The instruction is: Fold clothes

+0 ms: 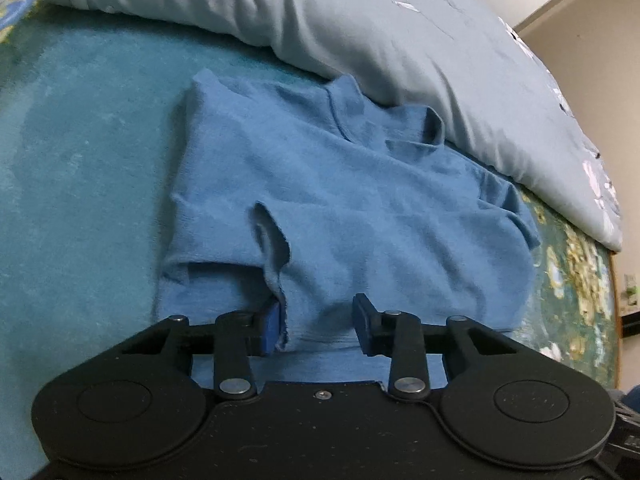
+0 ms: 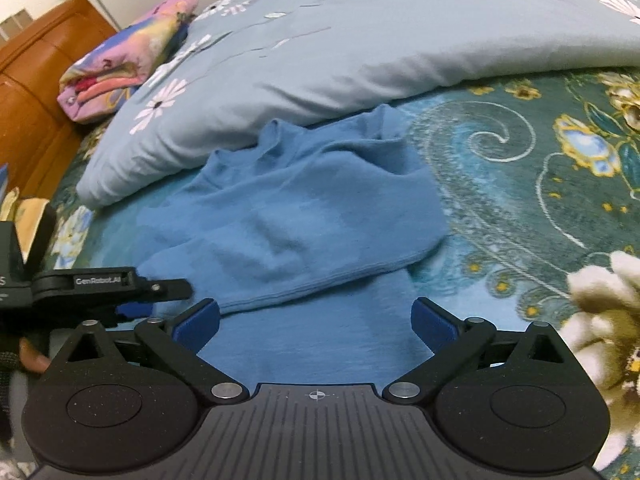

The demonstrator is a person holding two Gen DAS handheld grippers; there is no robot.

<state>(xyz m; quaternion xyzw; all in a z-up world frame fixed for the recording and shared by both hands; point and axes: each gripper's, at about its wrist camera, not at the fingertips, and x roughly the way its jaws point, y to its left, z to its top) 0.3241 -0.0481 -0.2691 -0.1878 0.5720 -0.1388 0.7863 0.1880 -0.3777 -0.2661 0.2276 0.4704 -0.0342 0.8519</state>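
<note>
a blue shirt (image 1: 320,200) lies partly folded on a teal patterned bedspread (image 1: 80,160), its collar end touching the edge of a pale blue duvet (image 1: 360,20). the left gripper (image 1: 316,322) hovers at the shirt's near hem, its jaws partly apart with cloth bunched between them, one blue pad against a fabric edge; not clearly clamped. the right gripper (image 2: 316,320) hangs over the near hem, released, jaws spread wide

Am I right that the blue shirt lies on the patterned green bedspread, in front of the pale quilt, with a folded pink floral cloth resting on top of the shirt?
Not quite: the pink floral cloth rests on the pale quilt near the headboard, not on the blue shirt, as the right wrist view shows. The shirt does lie on the green bedspread.
</note>
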